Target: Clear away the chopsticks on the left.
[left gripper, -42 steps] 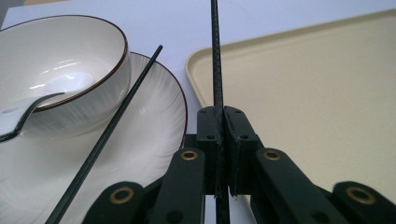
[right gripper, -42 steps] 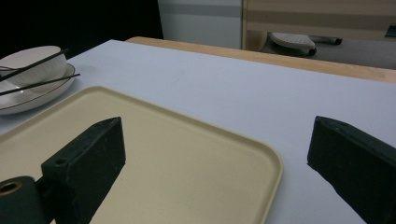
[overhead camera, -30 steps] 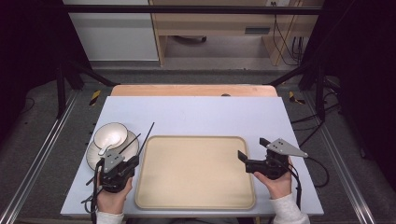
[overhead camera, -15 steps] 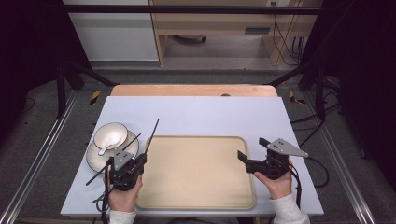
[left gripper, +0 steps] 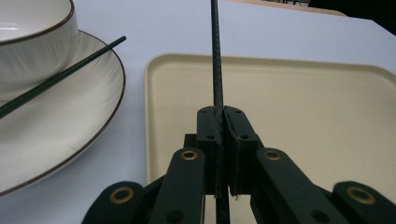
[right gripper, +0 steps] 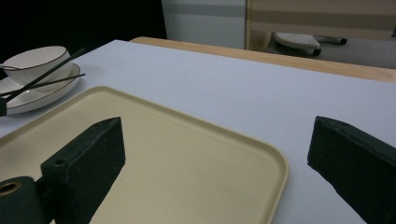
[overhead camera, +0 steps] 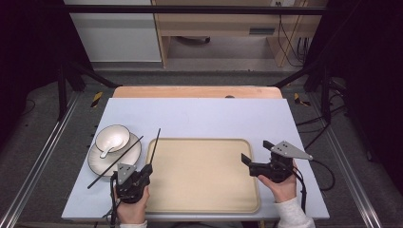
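My left gripper (overhead camera: pixel 146 170) (left gripper: pixel 223 114) sits at the near left edge of the beige tray (overhead camera: pixel 202 190) (left gripper: pixel 303 116), shut on a black chopstick (overhead camera: pixel 153 147) (left gripper: pixel 215 51). The stick points away over the tray's left rim. A second black chopstick (overhead camera: pixel 116 161) (left gripper: pixel 60 77) lies slanted across the white plate (overhead camera: pixel 130 156) (left gripper: pixel 56 140). On that plate stands a white bowl (overhead camera: pixel 112 137) (left gripper: pixel 32 32) with a spoon in it. My right gripper (overhead camera: pixel 255 152) (right gripper: pixel 219 158) hovers open over the tray's right side, nothing between its jaws.
The pale blue table top (overhead camera: pixel 214 118) (right gripper: pixel 210 79) has free room behind the tray. A wooden strip (overhead camera: pixel 195 91) runs along its far edge. Black frame legs stand at both far corners, with cabinets and cables on the floor beyond.
My left gripper has moved right and lower, toward the tray's left edge, carrying the chopstick with it. The right gripper has stayed in place.
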The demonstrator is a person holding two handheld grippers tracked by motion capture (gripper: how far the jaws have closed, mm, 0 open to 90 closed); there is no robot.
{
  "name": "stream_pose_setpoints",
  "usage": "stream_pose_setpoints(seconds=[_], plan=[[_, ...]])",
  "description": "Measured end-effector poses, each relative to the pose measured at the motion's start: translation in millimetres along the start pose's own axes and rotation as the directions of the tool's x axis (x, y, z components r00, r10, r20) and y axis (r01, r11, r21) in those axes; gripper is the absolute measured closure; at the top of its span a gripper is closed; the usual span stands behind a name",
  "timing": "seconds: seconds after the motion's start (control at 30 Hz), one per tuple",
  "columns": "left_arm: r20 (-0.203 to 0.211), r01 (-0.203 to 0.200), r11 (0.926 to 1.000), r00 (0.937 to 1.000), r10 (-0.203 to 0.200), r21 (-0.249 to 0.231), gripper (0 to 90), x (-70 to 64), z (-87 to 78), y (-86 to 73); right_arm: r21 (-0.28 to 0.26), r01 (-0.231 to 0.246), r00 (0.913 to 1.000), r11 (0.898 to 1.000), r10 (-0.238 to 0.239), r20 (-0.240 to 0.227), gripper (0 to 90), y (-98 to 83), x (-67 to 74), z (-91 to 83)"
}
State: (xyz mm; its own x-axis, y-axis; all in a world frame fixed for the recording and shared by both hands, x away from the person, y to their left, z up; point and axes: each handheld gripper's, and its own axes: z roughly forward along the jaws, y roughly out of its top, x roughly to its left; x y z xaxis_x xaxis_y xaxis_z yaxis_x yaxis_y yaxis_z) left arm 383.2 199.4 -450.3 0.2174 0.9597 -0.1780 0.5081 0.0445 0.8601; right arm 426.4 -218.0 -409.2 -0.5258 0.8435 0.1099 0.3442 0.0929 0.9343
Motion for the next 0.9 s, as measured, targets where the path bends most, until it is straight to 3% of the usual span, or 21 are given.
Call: stream_pose_setpoints(seconds=[0.37, 0.9], plan=[[-0.037, 0.029, 0.9991, 0.9989, -0.028, 0.032, 85.5, 3.4, 12.8, -20.3, 0.01, 0.004, 1.0, 1.0, -0.005, 0.003, 4.2, -1.7, 0.1, 3.4], [-0.076, 0.011, 0.9951, 0.9971, -0.003, 0.098, 85.5, 2.5, 23.8, -25.1, 0.013, 0.006, 1.0, 1.0, -0.006, 0.005, 4.2, -2.1, -0.1, 3.8]])
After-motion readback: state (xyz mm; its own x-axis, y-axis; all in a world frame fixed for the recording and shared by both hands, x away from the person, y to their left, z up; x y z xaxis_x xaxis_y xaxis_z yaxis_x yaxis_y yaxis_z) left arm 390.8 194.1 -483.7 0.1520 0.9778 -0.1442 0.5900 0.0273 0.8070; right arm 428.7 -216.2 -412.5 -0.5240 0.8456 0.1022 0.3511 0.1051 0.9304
